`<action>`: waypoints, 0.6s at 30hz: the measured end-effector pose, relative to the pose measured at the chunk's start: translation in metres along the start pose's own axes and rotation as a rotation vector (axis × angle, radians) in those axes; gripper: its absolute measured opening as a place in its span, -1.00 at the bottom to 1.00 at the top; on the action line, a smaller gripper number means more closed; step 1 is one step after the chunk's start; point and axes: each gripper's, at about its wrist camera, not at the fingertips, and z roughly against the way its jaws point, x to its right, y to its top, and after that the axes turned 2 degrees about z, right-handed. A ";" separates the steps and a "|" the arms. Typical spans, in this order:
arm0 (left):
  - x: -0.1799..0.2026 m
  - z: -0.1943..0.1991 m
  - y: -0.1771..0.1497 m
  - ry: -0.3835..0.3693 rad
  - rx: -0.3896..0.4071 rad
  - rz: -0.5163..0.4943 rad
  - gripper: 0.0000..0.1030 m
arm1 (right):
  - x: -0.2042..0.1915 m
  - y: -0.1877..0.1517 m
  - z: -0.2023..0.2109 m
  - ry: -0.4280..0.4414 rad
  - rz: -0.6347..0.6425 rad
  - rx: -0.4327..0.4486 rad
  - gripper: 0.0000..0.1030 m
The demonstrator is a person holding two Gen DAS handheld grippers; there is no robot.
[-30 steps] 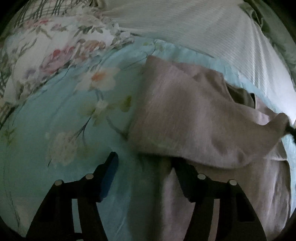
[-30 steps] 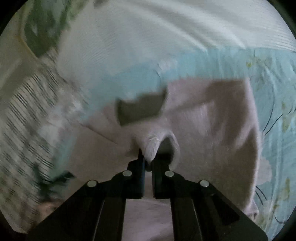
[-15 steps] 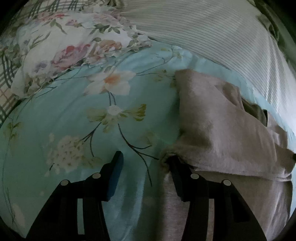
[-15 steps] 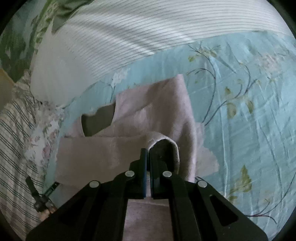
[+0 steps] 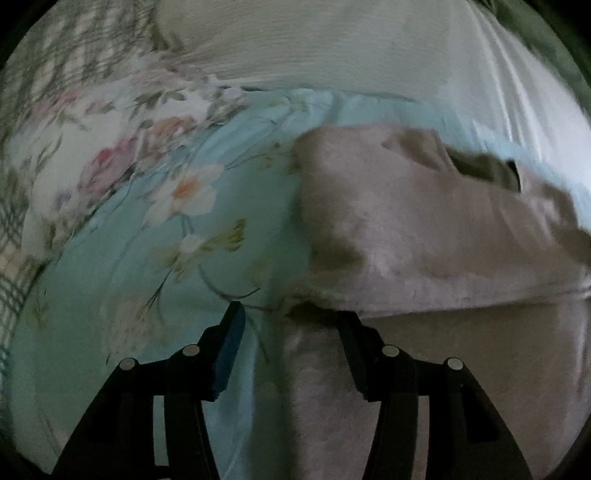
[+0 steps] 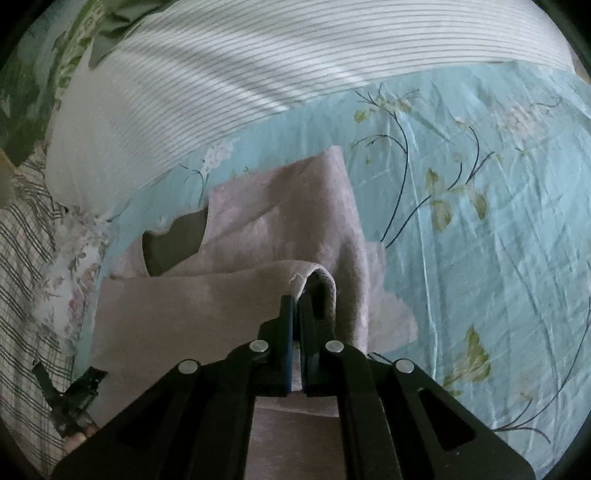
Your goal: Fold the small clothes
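Note:
A pinkish-beige small garment [image 5: 424,229] lies on the light blue floral sheet [image 5: 122,295], with one part folded across its body. My left gripper [image 5: 291,321] is open at the garment's left edge. One finger [image 5: 231,332] is over bare sheet, and the other [image 5: 351,336] is tucked under the rim of the folded layer. In the right wrist view the garment [image 6: 207,306] shows its dark neck opening at the left. My right gripper [image 6: 296,299] is shut on a raised loop of the garment's folded edge.
A white striped pillow [image 6: 258,74] lies behind the garment. A floral pillow [image 5: 92,147] and plaid cloth [image 6: 22,258] lie on the garment's neck-opening side. Green fabric [image 6: 92,33] shows in the far corner. The blue sheet [image 6: 480,221] stretches wide on the opposite side.
My right gripper has carried the pinched edge across the garment and lower, and the fold now lies flatter. The left gripper swung away over the sheet and came back to the garment's edge.

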 end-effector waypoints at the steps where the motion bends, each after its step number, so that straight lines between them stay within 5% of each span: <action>1: 0.001 -0.004 0.003 0.006 -0.006 -0.006 -0.01 | -0.002 -0.001 0.000 0.003 0.008 -0.001 -0.92; 4: -0.012 -0.012 0.013 -0.031 -0.012 0.067 -0.70 | -0.012 -0.002 0.001 -0.003 0.060 -0.004 -0.92; 6: -0.031 -0.010 0.015 -0.085 0.001 0.182 -0.71 | -0.019 -0.003 0.008 -0.013 0.094 0.026 -0.92; 12: -0.041 -0.013 0.005 -0.085 -0.007 0.249 -0.71 | -0.002 -0.006 -0.005 -0.136 0.056 -0.028 -0.87; 18: -0.055 0.008 -0.004 -0.156 -0.030 0.306 -0.70 | 0.003 -0.010 0.041 -0.114 0.001 0.132 -0.85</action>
